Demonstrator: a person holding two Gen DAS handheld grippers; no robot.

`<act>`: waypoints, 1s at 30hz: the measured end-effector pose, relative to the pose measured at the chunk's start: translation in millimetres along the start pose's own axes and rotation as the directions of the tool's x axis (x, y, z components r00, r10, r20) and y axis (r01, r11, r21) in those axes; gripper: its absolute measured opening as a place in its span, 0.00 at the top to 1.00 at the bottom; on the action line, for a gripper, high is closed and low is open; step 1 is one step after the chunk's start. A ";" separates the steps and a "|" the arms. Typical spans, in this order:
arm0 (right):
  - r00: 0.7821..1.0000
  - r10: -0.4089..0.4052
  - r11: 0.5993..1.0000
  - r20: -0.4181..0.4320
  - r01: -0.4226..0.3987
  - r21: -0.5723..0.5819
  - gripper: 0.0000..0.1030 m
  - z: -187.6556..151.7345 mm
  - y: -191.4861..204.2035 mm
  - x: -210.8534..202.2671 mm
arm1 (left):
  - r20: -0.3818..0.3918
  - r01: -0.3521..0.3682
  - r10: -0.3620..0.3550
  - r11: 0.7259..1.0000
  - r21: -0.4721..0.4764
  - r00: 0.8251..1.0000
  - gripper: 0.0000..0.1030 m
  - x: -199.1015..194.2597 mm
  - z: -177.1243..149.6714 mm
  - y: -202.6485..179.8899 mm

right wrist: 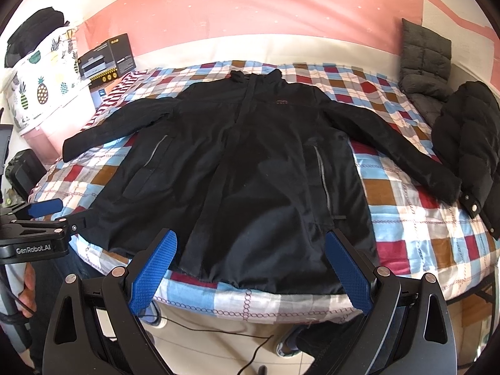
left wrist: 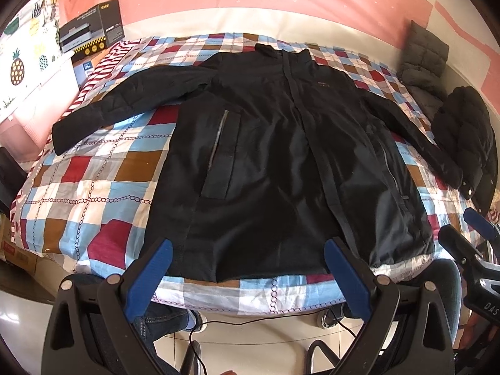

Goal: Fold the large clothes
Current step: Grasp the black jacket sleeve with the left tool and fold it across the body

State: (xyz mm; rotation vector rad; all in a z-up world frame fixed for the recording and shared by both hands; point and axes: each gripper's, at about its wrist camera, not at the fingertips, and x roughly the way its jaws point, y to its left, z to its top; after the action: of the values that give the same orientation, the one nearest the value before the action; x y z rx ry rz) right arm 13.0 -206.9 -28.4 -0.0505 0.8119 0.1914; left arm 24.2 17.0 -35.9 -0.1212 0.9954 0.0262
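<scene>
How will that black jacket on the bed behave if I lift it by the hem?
The black jacket lies flat with its sleeves spread, so it will probably drape and sag, sleeves trailing. Its slightly shiny fabric may be slippery in the open right gripper.

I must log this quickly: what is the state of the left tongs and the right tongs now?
Left tongs: open, holding nothing, above the black jacket hem.
Right tongs: open, holding nothing.

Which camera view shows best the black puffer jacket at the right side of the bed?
The right wrist view: the puffer jacket shows there larger, with its quilting and snap buttons clear. The left wrist view shows the same jacket smaller and near the frame edge.
</scene>
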 end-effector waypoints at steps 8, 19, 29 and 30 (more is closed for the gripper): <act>0.998 0.056 0.998 -0.014 -0.056 -0.037 0.07 24.9 14.7 31.2 | 0.006 -0.019 0.020 0.998 -0.066 1.000 0.04 27.9 22.1 36.6; 0.998 0.048 0.991 -0.031 -0.052 -0.127 0.07 69.3 43.1 94.5 | 0.042 -0.091 0.102 0.972 -0.217 0.994 0.04 77.2 68.1 120.7; 0.999 0.042 0.975 -0.013 -0.044 -0.218 0.07 104.3 75.0 143.1 | 0.058 -0.146 0.180 0.916 -0.373 0.982 0.14 124.9 103.8 207.9; 0.999 0.046 0.974 -0.014 -0.048 -0.222 0.07 106.3 77.8 146.4 | 0.060 -0.143 0.181 0.908 -0.395 0.982 0.14 129.8 106.7 217.9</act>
State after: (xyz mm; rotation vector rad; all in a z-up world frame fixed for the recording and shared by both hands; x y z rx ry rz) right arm 172.8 -96.0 -59.2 -0.2433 0.7977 0.3270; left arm 167.1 241.2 -106.9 -0.3991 0.8927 0.3820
